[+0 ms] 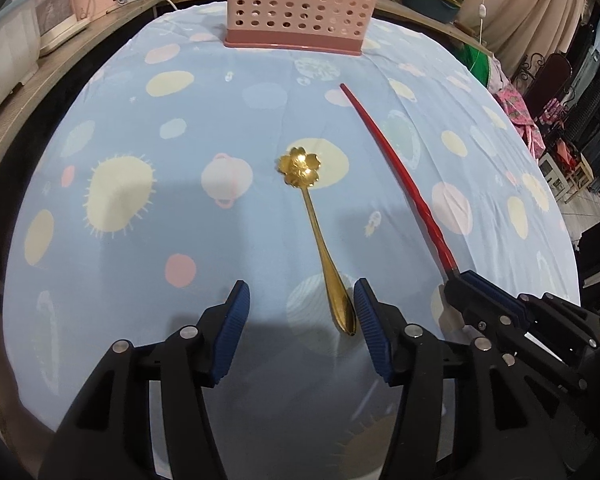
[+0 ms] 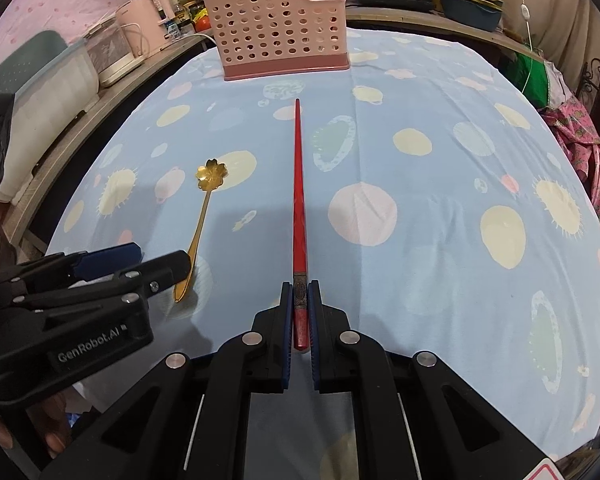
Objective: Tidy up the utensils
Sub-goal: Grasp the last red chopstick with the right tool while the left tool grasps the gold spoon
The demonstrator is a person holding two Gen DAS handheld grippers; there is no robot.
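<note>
The right gripper (image 2: 300, 304) is clamped on the thick end of the red chopstick (image 2: 299, 200), whose tip points at the pink utensil basket (image 2: 280, 36) by the tablecloth's (image 2: 419, 260) far edge. The left gripper (image 1: 300, 320) is spread wide around the handle of the gold flower spoon (image 1: 315, 232), with bare cloth on both sides.

Blue spotted tablecloth (image 2: 439, 160), wooden side counter (image 1: 28, 112), beige curtain (image 1: 539, 4)

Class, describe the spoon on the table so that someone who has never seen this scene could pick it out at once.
Start at the pink perforated caddy at the far end of the blue spotted tablecloth. In front of it lie two loose utensils. The spoon is the gold one, left of the red chopstick, with a flower-shaped bowl pointing toward the caddy.
</note>
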